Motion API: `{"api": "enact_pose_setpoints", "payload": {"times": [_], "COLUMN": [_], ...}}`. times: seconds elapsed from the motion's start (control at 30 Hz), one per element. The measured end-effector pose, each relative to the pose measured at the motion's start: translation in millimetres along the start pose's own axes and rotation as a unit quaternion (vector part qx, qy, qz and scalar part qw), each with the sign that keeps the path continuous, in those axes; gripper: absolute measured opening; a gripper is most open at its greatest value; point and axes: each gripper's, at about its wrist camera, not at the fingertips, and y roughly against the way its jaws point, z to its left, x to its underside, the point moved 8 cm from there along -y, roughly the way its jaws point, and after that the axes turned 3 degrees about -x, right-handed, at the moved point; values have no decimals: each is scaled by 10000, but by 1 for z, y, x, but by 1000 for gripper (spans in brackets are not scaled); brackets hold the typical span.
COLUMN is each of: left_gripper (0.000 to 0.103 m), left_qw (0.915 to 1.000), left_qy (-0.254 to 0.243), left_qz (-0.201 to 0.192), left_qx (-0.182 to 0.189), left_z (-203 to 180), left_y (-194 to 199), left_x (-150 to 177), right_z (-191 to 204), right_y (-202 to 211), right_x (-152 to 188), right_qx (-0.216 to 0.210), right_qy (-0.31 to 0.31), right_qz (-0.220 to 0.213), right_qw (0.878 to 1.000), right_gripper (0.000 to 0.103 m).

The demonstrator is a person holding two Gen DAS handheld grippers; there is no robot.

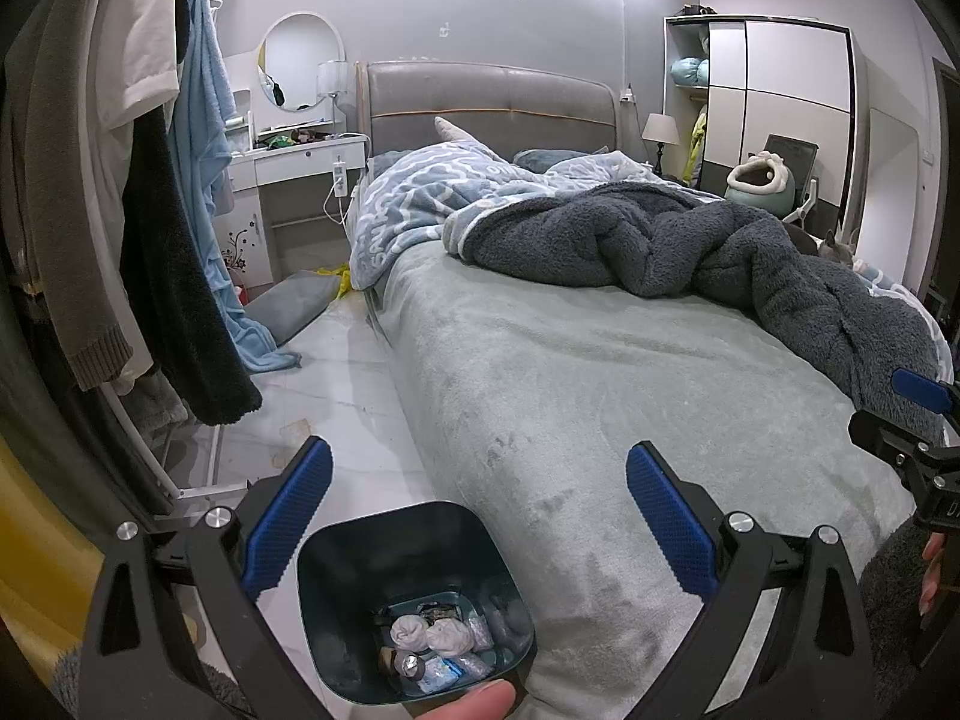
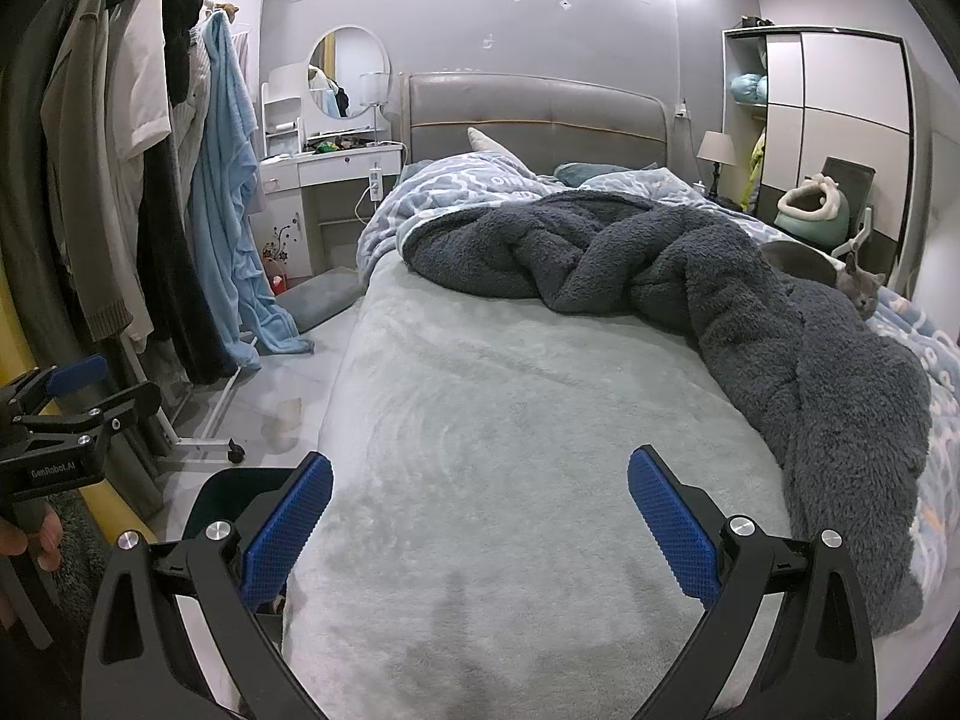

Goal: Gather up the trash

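Note:
A dark teal trash bin (image 1: 336, 588) stands on the floor beside the bed's near left corner. Crumpled white tissues and wrappers (image 1: 435, 642) lie at its bottom. My left gripper (image 1: 480, 474) is open and empty, held just above the bin. My right gripper (image 2: 480, 474) is open and empty above the grey-green bed sheet (image 2: 510, 420). The bin's rim (image 2: 216, 492) shows in the right wrist view behind the left finger. The right gripper shows at the left view's right edge (image 1: 918, 414), the left gripper at the right view's left edge (image 2: 66, 396).
A rumpled dark fleece blanket (image 2: 690, 264) and a blue patterned duvet (image 1: 420, 198) cover the bed's far half. A grey cat (image 2: 861, 291) lies at the right. A rack of hanging clothes (image 1: 150, 210) stands left; a white vanity (image 1: 288, 168) and a wardrobe (image 1: 774, 102) stand behind.

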Motion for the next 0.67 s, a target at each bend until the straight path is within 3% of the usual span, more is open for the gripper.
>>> {"api": "enact_pose_setpoints", "payload": {"times": [0.67], "left_gripper": [100], "left_qw": [10000], "left_qy": [-5], "left_qz": [-30], "left_qx": [1], "left_z": [4], "left_y": [1], "left_x": [6], "right_z": [-1], "right_y": [-1], "right_x": [-1], "right_qx": [-6], "right_qy": [10], "right_qz": [2], "right_qw": [10000], "right_gripper": [100]}}
